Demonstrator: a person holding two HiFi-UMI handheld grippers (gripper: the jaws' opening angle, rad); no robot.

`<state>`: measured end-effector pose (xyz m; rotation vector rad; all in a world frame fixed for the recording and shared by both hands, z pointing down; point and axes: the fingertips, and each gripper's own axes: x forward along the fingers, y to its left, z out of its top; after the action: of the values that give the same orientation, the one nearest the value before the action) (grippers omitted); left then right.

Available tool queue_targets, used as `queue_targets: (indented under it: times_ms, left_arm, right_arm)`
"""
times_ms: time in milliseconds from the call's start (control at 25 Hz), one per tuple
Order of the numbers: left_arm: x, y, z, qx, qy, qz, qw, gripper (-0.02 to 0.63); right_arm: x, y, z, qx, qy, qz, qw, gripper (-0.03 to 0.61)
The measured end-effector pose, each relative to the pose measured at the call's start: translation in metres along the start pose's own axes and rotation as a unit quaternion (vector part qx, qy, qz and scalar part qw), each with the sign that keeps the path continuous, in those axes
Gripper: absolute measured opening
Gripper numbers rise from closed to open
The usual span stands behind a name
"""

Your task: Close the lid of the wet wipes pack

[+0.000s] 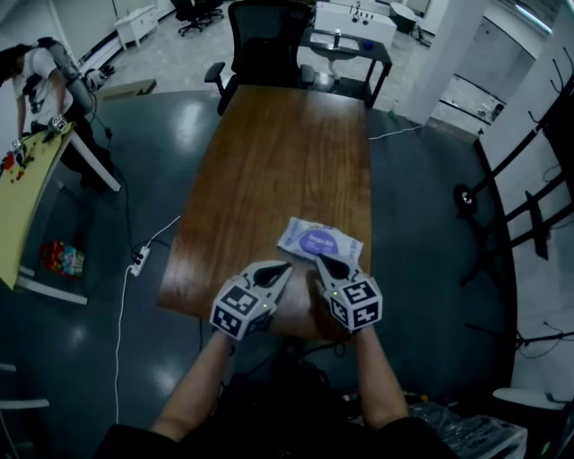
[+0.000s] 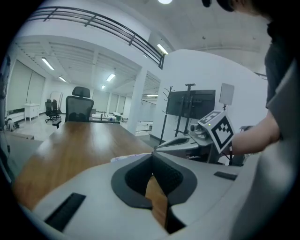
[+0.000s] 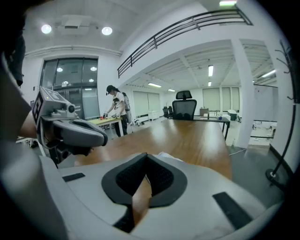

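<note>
A white wet wipes pack (image 1: pixel 319 243) with a purple oval lid lies flat near the front edge of the long wooden table (image 1: pixel 269 170); the lid looks down flat. My left gripper (image 1: pixel 285 267) hovers just left of and nearer than the pack, jaws shut with nothing between them. To its right, my right gripper (image 1: pixel 319 261) is shut and empty too, its tip at the pack's near edge. In the left gripper view only a sliver of the pack (image 2: pixel 129 158) peeks over the jaws; likewise in the right gripper view, the pack (image 3: pixel 168 157) is mostly hidden.
A black office chair (image 1: pixel 265 40) stands at the table's far end, with a white desk (image 1: pixel 354 27) behind it. A person (image 1: pixel 40 76) works at a yellow table (image 1: pixel 22 193) on the left. A power strip and cable (image 1: pixel 139 260) lie on the floor by the table.
</note>
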<state>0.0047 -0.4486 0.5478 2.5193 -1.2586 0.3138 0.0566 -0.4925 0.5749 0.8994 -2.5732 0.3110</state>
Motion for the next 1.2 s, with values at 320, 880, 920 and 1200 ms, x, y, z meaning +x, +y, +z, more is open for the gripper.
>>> queue_targets:
  times_ms: [320, 880, 920, 1200]
  left_arm:
    - [-0.086, -0.024, 0.045, 0.006, -0.055, -0.012, 0.9984, 0.004]
    - [-0.216, -0.077, 0.073, 0.053, -0.116, -0.049, 0.9905, 0.005]
    - [-0.222, -0.081, 0.073, 0.057, -0.118, -0.052, 0.99, 0.003]
    - [-0.257, -0.102, 0.086, 0.077, -0.138, -0.066, 0.9851, 0.004]
  right_arm:
    - [-0.072, 0.083, 0.065, 0.025, -0.118, -0.027, 0.992, 0.006]
    - [-0.155, 0.224, 0.117, 0.0, -0.213, -0.053, 0.976, 0.006]
    - [-0.159, 0.23, 0.118, -0.001, -0.216, -0.055, 0.975, 0.006]
    - [-0.186, 0.261, 0.131, -0.002, -0.233, -0.072, 0.97, 0.005]
